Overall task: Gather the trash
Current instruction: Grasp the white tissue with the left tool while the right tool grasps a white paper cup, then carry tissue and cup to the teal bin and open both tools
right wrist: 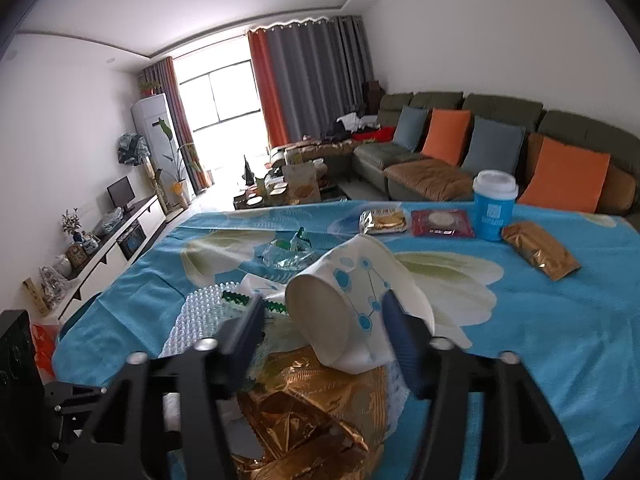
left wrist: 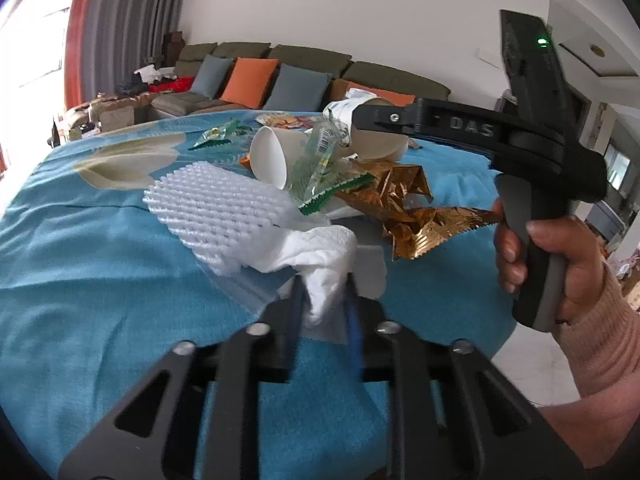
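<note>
Left claw (left wrist: 323, 296): clenched on a crumpled white tissue (left wrist: 320, 252), the fold pinched between both fingers and lifted slightly off the bench (left wrist: 100, 280).
Right claw (right wrist: 324, 328): fingers spread either side of a printed paper cup (right wrist: 344, 300); whether the pads already press its wall cannot be told, a gap shows at the left finger.
Trash pile: lies directly ahead of the left claw, on the blue flowered cloth; white foam fruit net (left wrist: 212, 208) touching the tissue, then a plain white paper cup (left wrist: 272, 156) on its side, green-edged clear wrappers (left wrist: 320, 168), and gold foil wrapper (left wrist: 404, 208) toward the right hand (left wrist: 560, 264).
Cup axis: the printed cup lies tipped, base toward the right wrist camera, mouth away and up-right; long axis roughly along the claw's fingers, so the fingers bracket its round wall.
Nearer hand: the right claw is at the cups and foil; the left is nearer the tissue and net.
Non-trash, well apart: lidded blue cup (right wrist: 494, 208) and sealed snack packets (right wrist: 440, 222) at the far edge.
Judgement: next move turns on closing across the cup's diameter without crushing it.
</note>
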A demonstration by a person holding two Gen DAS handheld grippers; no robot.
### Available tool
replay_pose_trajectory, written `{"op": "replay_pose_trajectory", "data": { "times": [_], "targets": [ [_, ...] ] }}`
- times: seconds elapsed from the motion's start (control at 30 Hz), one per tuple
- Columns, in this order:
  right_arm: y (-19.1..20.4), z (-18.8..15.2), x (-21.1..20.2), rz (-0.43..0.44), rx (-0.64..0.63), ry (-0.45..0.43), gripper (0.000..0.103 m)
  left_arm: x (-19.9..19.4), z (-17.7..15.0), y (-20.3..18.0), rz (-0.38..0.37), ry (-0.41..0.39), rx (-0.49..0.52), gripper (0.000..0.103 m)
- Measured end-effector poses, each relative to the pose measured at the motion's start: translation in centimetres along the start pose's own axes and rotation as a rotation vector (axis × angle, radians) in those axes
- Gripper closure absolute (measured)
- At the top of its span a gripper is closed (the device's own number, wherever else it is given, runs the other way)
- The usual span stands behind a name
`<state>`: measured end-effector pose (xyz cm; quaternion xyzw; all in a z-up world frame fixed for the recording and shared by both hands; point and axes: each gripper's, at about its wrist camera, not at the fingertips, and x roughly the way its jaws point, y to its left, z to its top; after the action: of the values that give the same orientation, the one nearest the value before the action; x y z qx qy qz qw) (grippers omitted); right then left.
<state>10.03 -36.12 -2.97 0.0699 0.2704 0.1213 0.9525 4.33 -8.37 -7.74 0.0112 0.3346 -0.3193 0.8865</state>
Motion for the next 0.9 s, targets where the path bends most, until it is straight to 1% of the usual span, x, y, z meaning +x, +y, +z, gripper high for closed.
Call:
{"op": "replay_pose_trajectory", "data": {
  "times": [0.03,0.1,0.2,0.27,0.57,0.73,0.83,0.9],
  "targets": [
    [-0.1,0.0,0.1,0.005,0.006,0.005,0.060,-0.1,0.0,0.1,0.000,-0.002,0.000,0.088],
    [-0.4,0.0,0.2,0.004,0.010,0.008,0.073,-0.7,-0.1,0.1,-0.008,-0.006,-0.003,0.092],
    [-0.9,-0.1,0.0,0.009,0.017,0.008,0.081,-1.1,0.0,0.4,-0.022,-0.015,-0.003,0.093],
    [-1.1,0.0,-0.2,0.007,0.007,0.001,0.083,-1.5,0.1,0.6,-0.031,-0.024,-0.007,0.094],
    [-1.0,1.4,-2.3,0.019,0.001,-0.056,0.086,-5.1,0.2,2.2,-0.082,-0.094,-0.039,0.094],
    [0.5,2.2,-3.8,0.063,-0.027,-0.096,0.086,-7.7,0.2,2.6,-0.065,-0.141,-0.032,0.094],
    [2.1,2.7,-4.3,0.107,-0.047,-0.107,0.086,-9.7,0.1,3.1,-0.034,-0.174,-0.031,0.094],
    [3.5,3.0,-4.6,0.156,-0.067,-0.112,0.086,-10.8,0.0,3.5,-0.017,-0.189,-0.040,0.094]
  ]
}}
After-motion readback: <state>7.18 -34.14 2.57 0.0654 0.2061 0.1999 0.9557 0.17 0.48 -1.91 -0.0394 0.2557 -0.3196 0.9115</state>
